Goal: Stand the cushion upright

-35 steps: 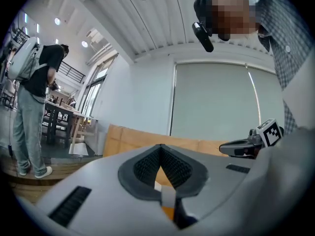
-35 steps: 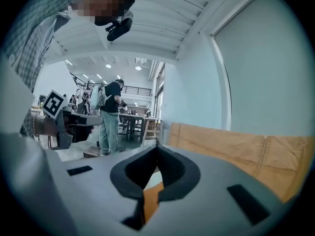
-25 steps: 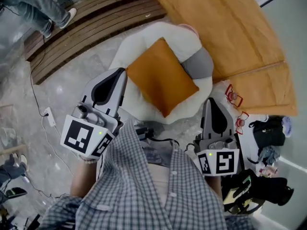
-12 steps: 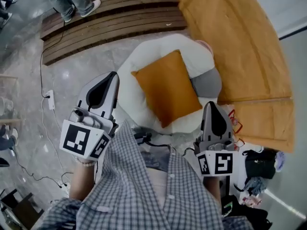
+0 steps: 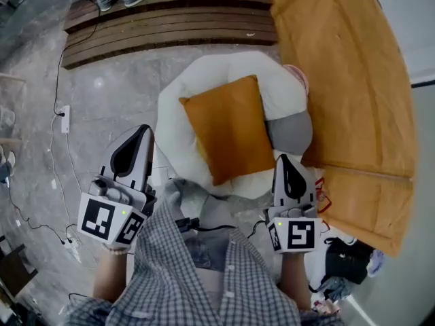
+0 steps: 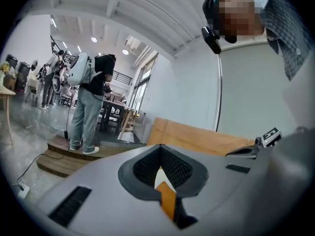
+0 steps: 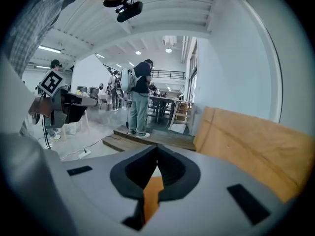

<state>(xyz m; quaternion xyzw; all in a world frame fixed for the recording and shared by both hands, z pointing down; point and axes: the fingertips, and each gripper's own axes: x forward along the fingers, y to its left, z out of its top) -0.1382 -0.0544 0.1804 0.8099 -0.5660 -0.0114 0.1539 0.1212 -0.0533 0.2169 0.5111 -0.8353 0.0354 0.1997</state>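
Observation:
An orange square cushion (image 5: 230, 136) lies flat on a white round pouf (image 5: 178, 104), with a grey cushion (image 5: 292, 132) beside it on the right. My left gripper (image 5: 144, 129) is shut and empty, its tip just left of the pouf's near edge, apart from the cushion. My right gripper (image 5: 292, 157) is shut and empty too, its tip at the pouf's near right rim below the grey cushion. In the left gripper view a sliver of the orange cushion (image 6: 167, 203) shows through the jaw notch of the left gripper (image 6: 160, 147). The right gripper view shows the right gripper (image 7: 157, 147) and the cushion (image 7: 150, 200) likewise.
A large orange-covered sofa (image 5: 340, 80) runs along the right. A wooden slatted platform (image 5: 170, 26) lies beyond the pouf, with a person (image 6: 91, 107) standing on it. A power strip (image 5: 64, 117) and cables trail over the grey floor on the left. A black bag (image 5: 346, 263) sits near right.
Both grippers have sunk and drawn down the picture. The right one now sits against the pouf's near right rim; the left one is lower beside the pouf. The cushion has not moved on the pouf.

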